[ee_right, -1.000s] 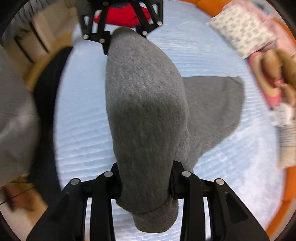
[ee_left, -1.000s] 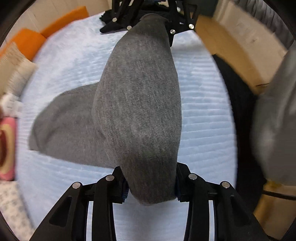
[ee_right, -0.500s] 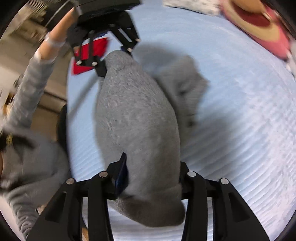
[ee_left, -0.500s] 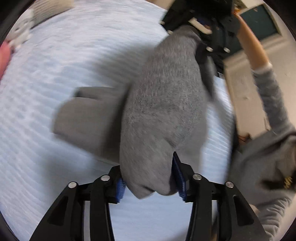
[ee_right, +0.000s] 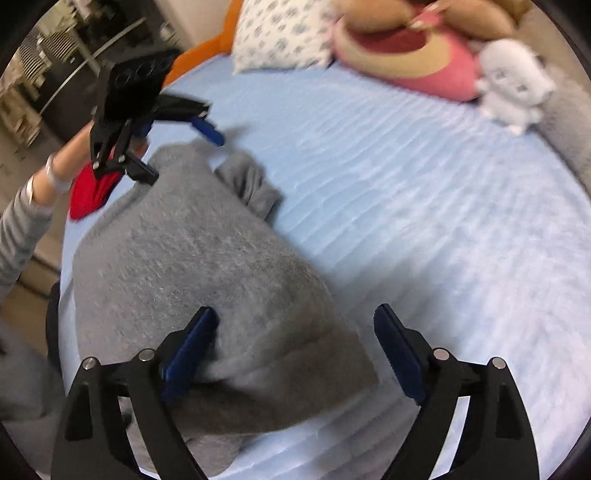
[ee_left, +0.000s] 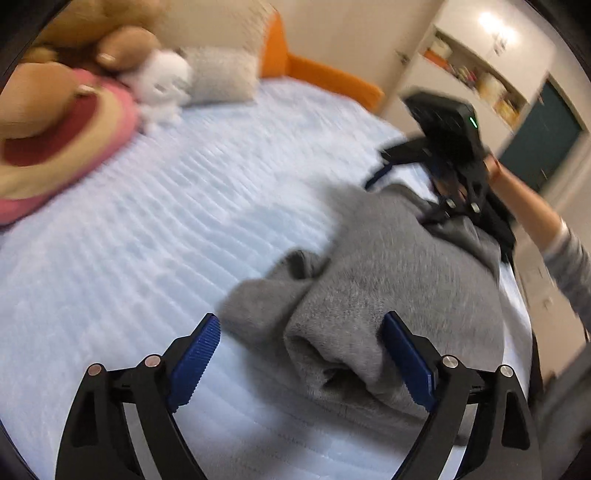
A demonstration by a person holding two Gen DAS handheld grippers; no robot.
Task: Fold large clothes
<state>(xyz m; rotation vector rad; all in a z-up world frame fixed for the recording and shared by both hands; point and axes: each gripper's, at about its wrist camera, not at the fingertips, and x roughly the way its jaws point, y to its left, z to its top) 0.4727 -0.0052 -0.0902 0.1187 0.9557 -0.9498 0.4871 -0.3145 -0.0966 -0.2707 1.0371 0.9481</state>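
A bedroom, with a pale blue quilted mattress (ee_left: 155,236) filling both wrist views and an orange bed surround (ee_left: 325,79) behind it. The left gripper (ee_left: 301,354) has its blue-padded jaws spread wide, the right pad against a bunched fold of the grey garment (ee_left: 388,295) and the left pad over bare mattress. The right gripper (ee_right: 295,350) is likewise spread, its left pad touching the garment's near edge, its right pad over the mattress. The grey garment (ee_right: 192,266) lies on the mattress near the bed's edge, folded into a thick mound with a rumpled sleeve or hem poking out toward the middle of the bed. In each view the opposite gripper sits at the garment's far end, jaws parted, on a bare forearm in a grey striped sleeve (ee_left: 569,258). Farther out, a pink and tan plush cushion (ee_right: 406,55), a small white plush toy (ee_right: 511,86) and a patterned pillow (ee_right: 280,33) line the head of the bed; a red cloth (ee_right: 88,192) lies beyond the garment.
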